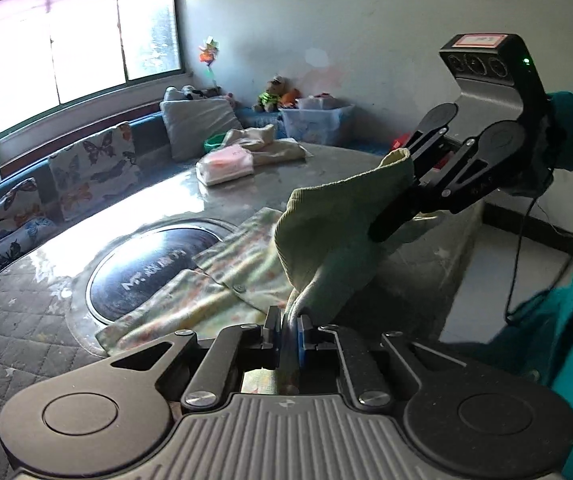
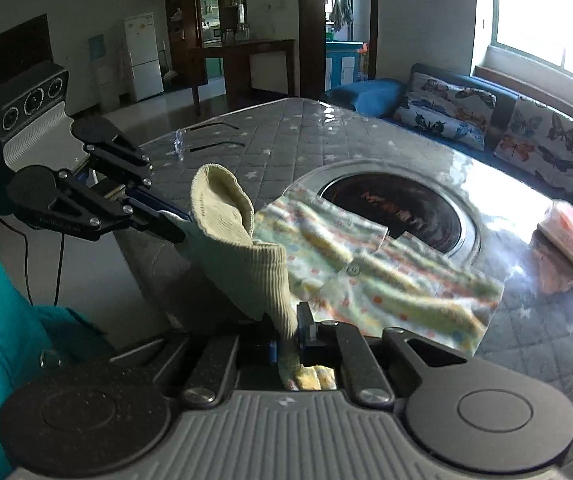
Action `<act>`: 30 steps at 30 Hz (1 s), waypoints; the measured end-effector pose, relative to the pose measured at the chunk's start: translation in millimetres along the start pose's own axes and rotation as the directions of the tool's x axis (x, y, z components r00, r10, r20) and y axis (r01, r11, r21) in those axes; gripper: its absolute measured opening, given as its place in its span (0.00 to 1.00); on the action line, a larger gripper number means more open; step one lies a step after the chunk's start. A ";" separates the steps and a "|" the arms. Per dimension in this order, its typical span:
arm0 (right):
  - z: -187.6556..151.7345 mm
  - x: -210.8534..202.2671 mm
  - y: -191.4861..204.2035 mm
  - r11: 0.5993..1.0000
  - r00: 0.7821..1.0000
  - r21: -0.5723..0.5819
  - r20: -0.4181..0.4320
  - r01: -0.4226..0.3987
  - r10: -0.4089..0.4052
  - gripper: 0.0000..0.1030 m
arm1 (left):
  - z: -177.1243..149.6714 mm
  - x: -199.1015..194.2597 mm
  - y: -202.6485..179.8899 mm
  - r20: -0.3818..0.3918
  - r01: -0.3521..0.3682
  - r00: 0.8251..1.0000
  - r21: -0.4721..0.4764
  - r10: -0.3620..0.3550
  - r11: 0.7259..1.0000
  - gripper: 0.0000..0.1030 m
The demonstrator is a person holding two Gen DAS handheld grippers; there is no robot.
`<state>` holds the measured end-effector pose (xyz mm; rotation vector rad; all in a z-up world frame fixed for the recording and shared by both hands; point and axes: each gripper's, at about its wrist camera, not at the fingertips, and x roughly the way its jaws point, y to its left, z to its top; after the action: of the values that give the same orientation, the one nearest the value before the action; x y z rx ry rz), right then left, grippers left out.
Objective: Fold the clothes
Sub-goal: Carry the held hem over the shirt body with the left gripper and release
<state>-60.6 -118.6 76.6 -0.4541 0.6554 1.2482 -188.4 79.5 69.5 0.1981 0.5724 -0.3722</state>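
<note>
Both tools (image 1: 288, 326) (image 2: 292, 334) raised, clamped on garment (image 1: 326, 232)

Daylight only, strong backlight from the window (image 1: 78, 40), fisheye warp in both views.
Window panes blown out; hard glare on the glossy table (image 2: 486, 184). Room interior dim, foreground gripper bodies in shadow. Slight motion blur on the patterned cloth (image 2: 386, 276). Dark vignette in the corners, straight lines bow at the edges.

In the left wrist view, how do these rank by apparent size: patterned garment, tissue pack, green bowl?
1. patterned garment, though nearness to the camera enlarges it
2. tissue pack
3. green bowl, mostly hidden
</note>
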 end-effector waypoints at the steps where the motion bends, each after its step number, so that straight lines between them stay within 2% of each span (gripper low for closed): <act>1: 3.3 1.1 -1.6 1.000 1.000 -0.005 0.002 0.003 -0.003 0.08 | 1.0 1.7 4.2 0.009 -0.007 1.000 -0.012 0.007 1.000 0.08; 10: 51.7 35.1 -34.7 0.996 0.999 -0.080 0.006 0.045 -0.045 0.08 | 16.6 29.0 61.0 0.045 -0.085 0.995 -0.108 0.090 0.990 0.08; 18: 81.7 100.3 -79.1 0.995 0.997 -0.063 -0.036 0.073 -0.075 0.08 | 21.9 82.0 127.3 -0.032 -0.140 0.990 -0.215 0.136 0.966 0.08; 23: 76.0 153.1 -108.5 0.995 0.993 0.017 -0.064 0.102 -0.101 0.08 | 8.2 116.4 161.4 -0.106 -0.206 0.978 -0.302 0.182 0.931 0.08; 27: 59.0 186.8 -126.9 0.988 0.991 0.105 -0.080 0.116 -0.108 0.10 | -1.9 135.8 182.4 -0.156 -0.233 0.970 -0.364 0.188 0.902 0.08; 28: 55.3 190.6 -129.7 0.985 0.991 0.120 -0.074 0.121 -0.112 0.13 | -4.1 137.1 185.2 -0.160 -0.240 0.968 -0.375 0.192 0.895 0.08; 29: 52.4 192.4 -131.9 0.982 0.990 0.134 -0.064 0.135 -0.127 0.22 | -5.9 135.7 187.1 -0.162 -0.244 0.967 -0.391 0.195 0.887 0.08; 30: 50.0 192.7 -135.7 0.976 0.989 0.159 -0.053 0.146 -0.139 0.23 | -7.4 132.4 188.4 -0.158 -0.241 0.969 -0.407 0.192 0.881 0.09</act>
<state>114.1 15.3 -21.5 -0.3858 0.7412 1.0428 -14.6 215.9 4.2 -0.1384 0.7215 -0.0108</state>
